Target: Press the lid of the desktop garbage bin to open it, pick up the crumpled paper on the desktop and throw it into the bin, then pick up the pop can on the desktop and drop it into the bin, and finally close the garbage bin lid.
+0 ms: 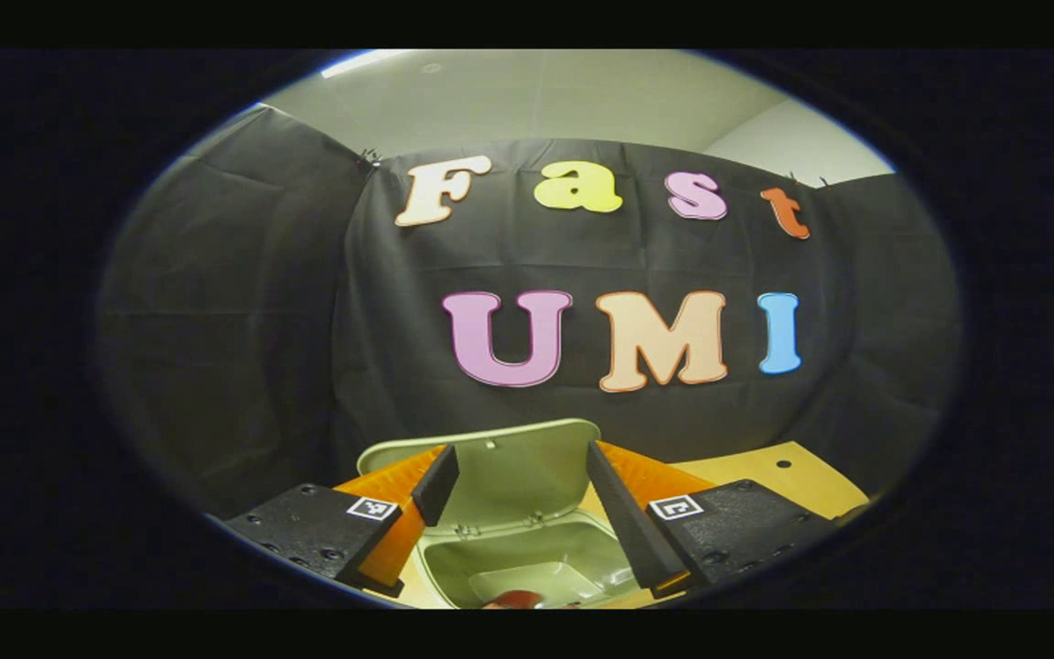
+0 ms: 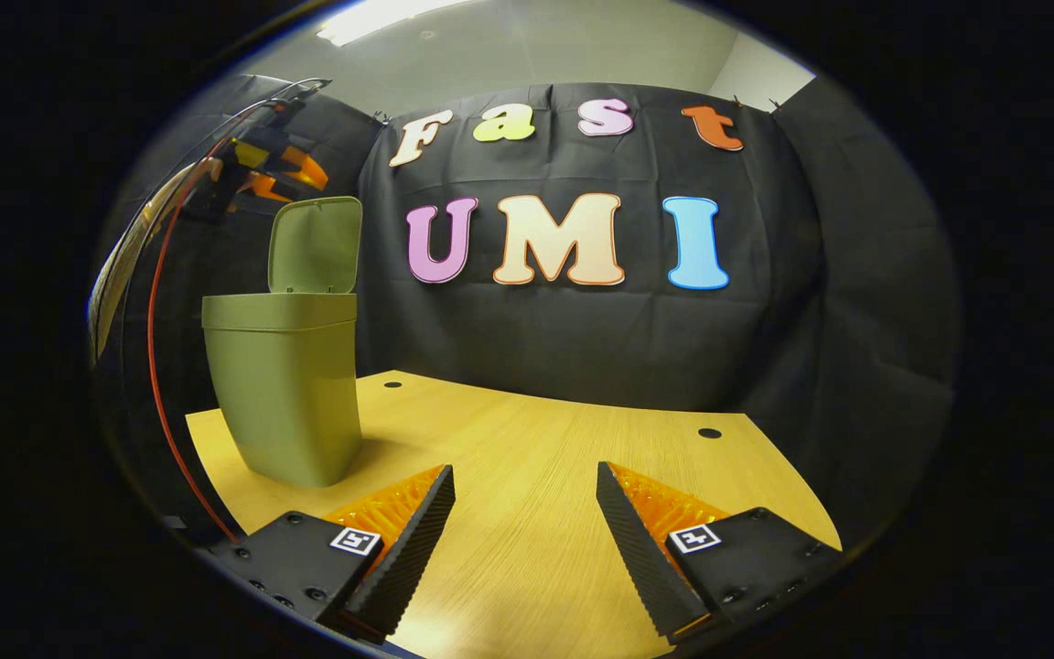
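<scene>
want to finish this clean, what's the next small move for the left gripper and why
Probably bring the left gripper onto the raised lid and push it shut. The bin stands open, something red sits at the bin's edge right under the open gripper, and the tabletop in the right gripper view has nothing left to pick up.

Garbage bin [image 2: 285, 389]: pale olive green is being shown on body and rim.
Bin lid [image 2: 315, 245]: the same pale green is being shown, plain, without pattern.
Desktop [image 2: 536, 476]: light yellow wood grain is being displayed, with small dark round holes.
Red thing [image 1: 513, 599] seen inside the bin: red is being shown; its kind cannot be told.
Cable [image 2: 154, 366]: red is being shown against the black cloth.
</scene>
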